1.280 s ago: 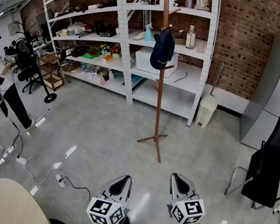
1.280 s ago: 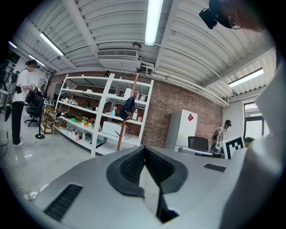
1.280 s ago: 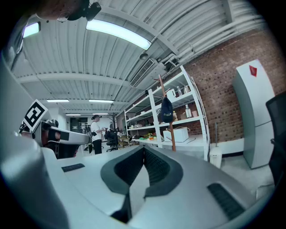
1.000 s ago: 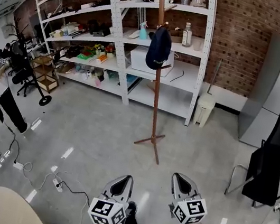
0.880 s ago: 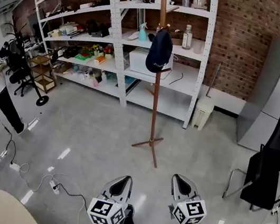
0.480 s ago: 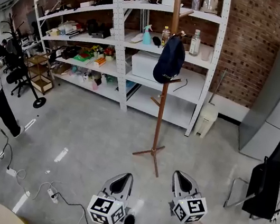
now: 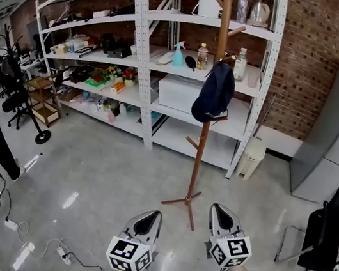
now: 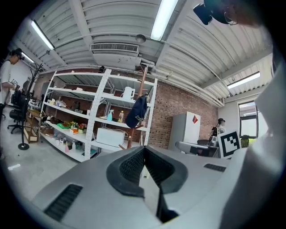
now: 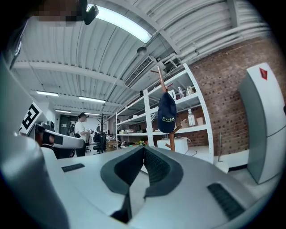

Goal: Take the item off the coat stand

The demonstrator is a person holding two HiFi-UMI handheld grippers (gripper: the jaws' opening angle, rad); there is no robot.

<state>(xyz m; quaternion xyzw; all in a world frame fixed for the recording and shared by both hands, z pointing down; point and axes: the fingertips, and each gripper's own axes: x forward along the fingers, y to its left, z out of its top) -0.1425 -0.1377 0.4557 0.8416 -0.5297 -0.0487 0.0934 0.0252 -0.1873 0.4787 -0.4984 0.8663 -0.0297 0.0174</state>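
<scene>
White shelving (image 7: 143,72) is spanning 10 to 1 o'clock in the head view. The wooden coat stand (image 7: 197,162) is standing before it at 12 o'clock. A navy cap (image 7: 214,94) is hanging from its upper peg. The left gripper (image 7: 153,215) at 7 o'clock and the right gripper (image 7: 217,209) at 5 o'clock are sitting well apart from it, jaws pressed together, gripping nothing.

Bright ceiling strip lights (image 8: 163,19); floor (image 7: 104,172) glare; fisheye-bent edges; near foreground perhaps slightly soft.
</scene>
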